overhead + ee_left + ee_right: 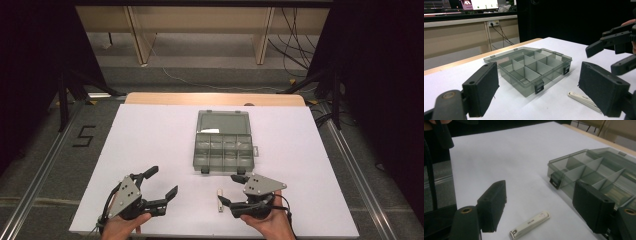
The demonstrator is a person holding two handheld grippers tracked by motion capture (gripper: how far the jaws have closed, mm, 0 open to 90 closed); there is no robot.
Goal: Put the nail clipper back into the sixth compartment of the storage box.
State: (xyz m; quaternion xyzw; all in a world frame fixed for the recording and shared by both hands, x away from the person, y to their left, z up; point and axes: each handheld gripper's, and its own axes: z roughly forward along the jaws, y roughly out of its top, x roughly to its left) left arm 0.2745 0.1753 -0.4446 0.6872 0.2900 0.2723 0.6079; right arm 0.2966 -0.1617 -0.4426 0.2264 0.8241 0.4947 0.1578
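1. The white rectangular sheet covering the table (150,140) carries everything and is bare apart from two things.
2. The smoky grey translucent plastic organiser box (223,150) lies open near the middle of the sheet, its lid laid flat on the far side and its divided compartments empty as far as the views tell. Two black latches sit on its near wall.
3. The left gripper (161,185) rests at the near left corner of the sheet, well apart from the box. Its jaws are spread wide with nothing between them, as the left gripper view (539,97) confirms.
4. The right gripper (229,190) sits at the near edge, just in front of the box. Its jaws are parted wide and hold nothing; in the right gripper view (541,212) they stand to either side of the clipper without touching it.
5. The small cream and silver metal nail clipper (530,224) lies flat on the sheet, between the two grippers and just short of the box's near wall (219,200).
6. Judging from this, the step in hand is the approach to pick up the clipper. The next move calls for lowering the right gripper until the pads flank the clipper's narrow sides, then closing squarely on it, since so thin and flat a piece could slip or skid.
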